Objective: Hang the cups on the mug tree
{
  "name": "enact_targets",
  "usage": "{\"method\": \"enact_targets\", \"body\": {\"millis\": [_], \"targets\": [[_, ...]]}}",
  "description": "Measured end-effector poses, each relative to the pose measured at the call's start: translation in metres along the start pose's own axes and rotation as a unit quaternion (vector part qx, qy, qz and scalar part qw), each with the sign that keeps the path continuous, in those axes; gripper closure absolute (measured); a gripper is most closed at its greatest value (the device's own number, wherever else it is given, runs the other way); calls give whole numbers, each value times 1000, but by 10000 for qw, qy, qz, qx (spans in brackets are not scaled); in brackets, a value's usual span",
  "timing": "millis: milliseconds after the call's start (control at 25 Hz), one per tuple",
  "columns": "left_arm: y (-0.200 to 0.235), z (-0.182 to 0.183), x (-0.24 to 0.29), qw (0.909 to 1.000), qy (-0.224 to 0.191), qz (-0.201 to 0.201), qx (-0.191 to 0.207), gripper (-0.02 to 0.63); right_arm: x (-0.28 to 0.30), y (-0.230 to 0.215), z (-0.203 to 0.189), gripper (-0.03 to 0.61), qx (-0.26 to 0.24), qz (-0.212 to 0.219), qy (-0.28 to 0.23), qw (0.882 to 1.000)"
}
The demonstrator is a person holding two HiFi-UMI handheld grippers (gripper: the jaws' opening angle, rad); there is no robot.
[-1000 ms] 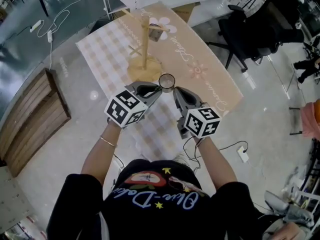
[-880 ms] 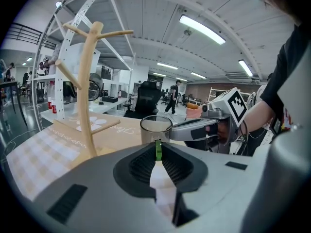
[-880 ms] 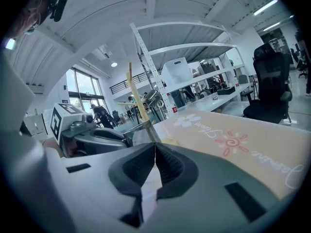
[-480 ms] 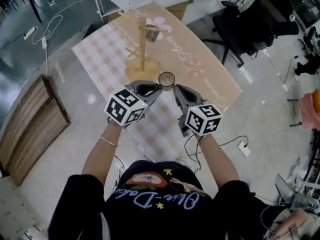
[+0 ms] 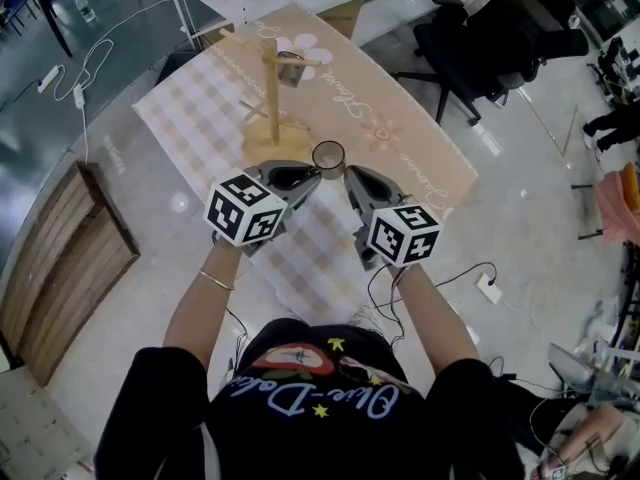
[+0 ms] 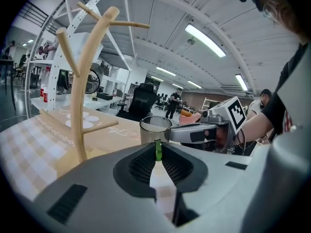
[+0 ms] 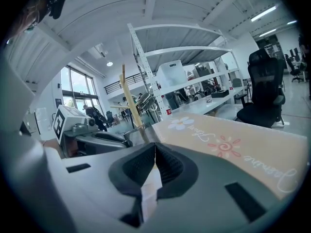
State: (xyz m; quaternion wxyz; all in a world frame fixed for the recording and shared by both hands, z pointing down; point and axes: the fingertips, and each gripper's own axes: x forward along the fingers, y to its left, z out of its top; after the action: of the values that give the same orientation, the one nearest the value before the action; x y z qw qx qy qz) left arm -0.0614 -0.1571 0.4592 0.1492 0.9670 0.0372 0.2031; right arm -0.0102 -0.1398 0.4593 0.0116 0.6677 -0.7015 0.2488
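Mug tree (image 5: 268, 93) stands upright on the table (image 5: 420, 138). Just in front of its base, the left gripper (image 5: 312, 175) pinches tight on a thin green part of the glass cup (image 5: 328, 155). Beside the cup, the right gripper (image 5: 350, 176) is closed on nothing.

I read the mug tree (image 5: 268, 88) as pale natural wood, on a table cover (image 5: 190, 118) that is beige-and-white check on one half and plain tan with white and pink flower motifs and pale script on the other. The cup (image 5: 328, 156) is clear with a dark rim and a bright green handle (image 6: 158, 149). The left gripper (image 5: 315, 173) and right gripper (image 5: 348, 174) are grey with black ribbed pads (image 6: 146, 164), each carrying a white cube (image 5: 245, 211) with black square markers.
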Motion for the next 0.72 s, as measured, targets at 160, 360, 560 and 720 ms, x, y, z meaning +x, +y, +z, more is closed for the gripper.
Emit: {"method": "enact_targets", "body": {"millis": [160,360,560,720], "targets": [[-1,3,4,9998,-92,-25,-145,566,-2,-4,4,569,121,87,-51,9999],[2,3,9,9995,-120,91,-262,566,3,-10,4,569,65,262,20,9996],[7,2,11,9990,-171,172,-363,566,9,-13,4,569,62,443,84,9990],[12,-1,14,9984,-183,213,-501,566,15,-17,2,569,151,473,145,9987]]}}
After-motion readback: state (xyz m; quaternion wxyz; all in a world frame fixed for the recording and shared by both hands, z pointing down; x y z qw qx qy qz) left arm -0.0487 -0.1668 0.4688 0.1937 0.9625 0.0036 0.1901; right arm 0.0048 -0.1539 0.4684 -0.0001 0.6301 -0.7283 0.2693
